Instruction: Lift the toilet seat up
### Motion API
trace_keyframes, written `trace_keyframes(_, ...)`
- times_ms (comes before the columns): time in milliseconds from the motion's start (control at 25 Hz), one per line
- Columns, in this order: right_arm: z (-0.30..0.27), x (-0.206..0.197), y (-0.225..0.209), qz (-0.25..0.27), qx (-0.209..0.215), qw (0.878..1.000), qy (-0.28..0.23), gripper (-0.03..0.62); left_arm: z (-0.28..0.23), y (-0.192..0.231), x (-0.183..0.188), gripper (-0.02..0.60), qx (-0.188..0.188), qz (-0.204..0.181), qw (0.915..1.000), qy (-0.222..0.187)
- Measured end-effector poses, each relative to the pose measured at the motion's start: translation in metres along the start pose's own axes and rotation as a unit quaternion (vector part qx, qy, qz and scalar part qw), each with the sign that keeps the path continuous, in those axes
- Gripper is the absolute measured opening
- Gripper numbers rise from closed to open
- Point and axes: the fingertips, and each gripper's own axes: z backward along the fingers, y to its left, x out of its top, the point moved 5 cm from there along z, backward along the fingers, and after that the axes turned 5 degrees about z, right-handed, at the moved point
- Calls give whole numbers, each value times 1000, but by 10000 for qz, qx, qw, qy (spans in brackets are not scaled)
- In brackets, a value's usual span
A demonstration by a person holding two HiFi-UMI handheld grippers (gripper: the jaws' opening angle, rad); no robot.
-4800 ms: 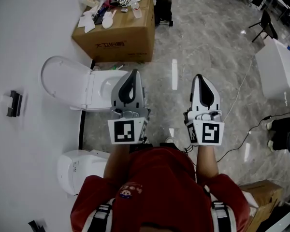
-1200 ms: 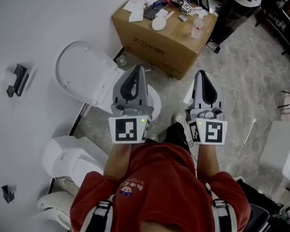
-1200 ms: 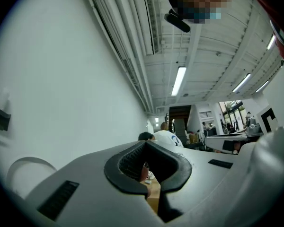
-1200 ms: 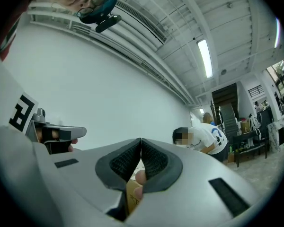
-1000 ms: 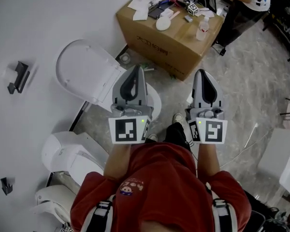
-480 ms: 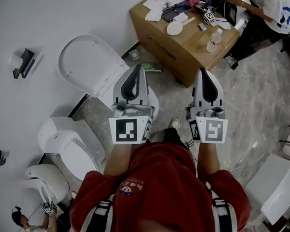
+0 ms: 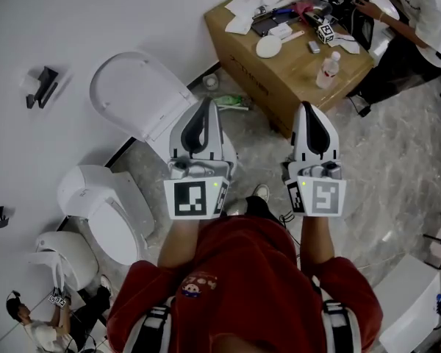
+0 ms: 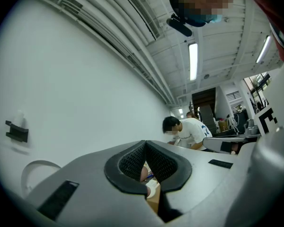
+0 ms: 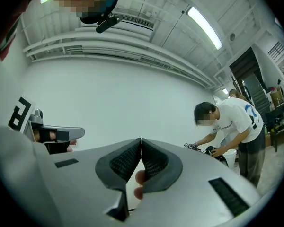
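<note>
A white toilet stands against the wall with its lid [image 7: 136,94] raised; in the left gripper view the lid [image 8: 34,170] shows as a pale curve at the lower left. Only a strip of its bowl rim [image 7: 233,153] peeks out from under my left gripper [image 7: 204,103], so I cannot tell how the seat lies. My left gripper [image 8: 145,143] is shut and empty, held level above the bowl. My right gripper [image 7: 309,107] hangs beside it over the floor, also shut [image 9: 140,141] with nothing in it.
A cardboard box [image 7: 294,68] strewn with small items stands right of the toilet, and a person [image 7: 419,13] leans over it. Two more toilets [image 7: 106,212] [image 7: 62,259] sit at lower left by another person [image 7: 37,329]. A black fixture [image 7: 44,83] is on the wall.
The scene has swung round: toilet and box have slid rightward and up in the head view, and further toilets have come in at lower left. Both grippers stay shut, side by side.
</note>
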Motion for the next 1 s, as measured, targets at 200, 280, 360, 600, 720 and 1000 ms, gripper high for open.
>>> trace_keyframes(200, -4, -6, -16, -178, 190, 9997, 5, 14, -3, -12, 0, 11, 256, -104, 9996, 19)
trace_keyframes(280, -6, -9, -19, -249, 278, 9993, -5, 14, -2, -13, 0, 11, 379, -142, 9992, 12)
trace_keyframes(360, -10, -13, -19, -311, 371, 9988, -6, 14, 0, -12, -1, 11, 491, -201, 9986, 47)
trace_keyframes(600, -27, -20, 3, -365, 758, 9965, 13, 14, 12, 8, -5, 11, 894, -202, 9958, 37)
trace_keyframes(720, -39, -20, 22, -333, 999, 9944, 30, 14, 19, 25, -5, 11, 1108, -174, 9937, 20)
trace_keyframes(1000, -73, -15, 86, -203, 1719, 9849, -33, 14, 46, 78, -1, 11, 1731, -152, 9847, -121)
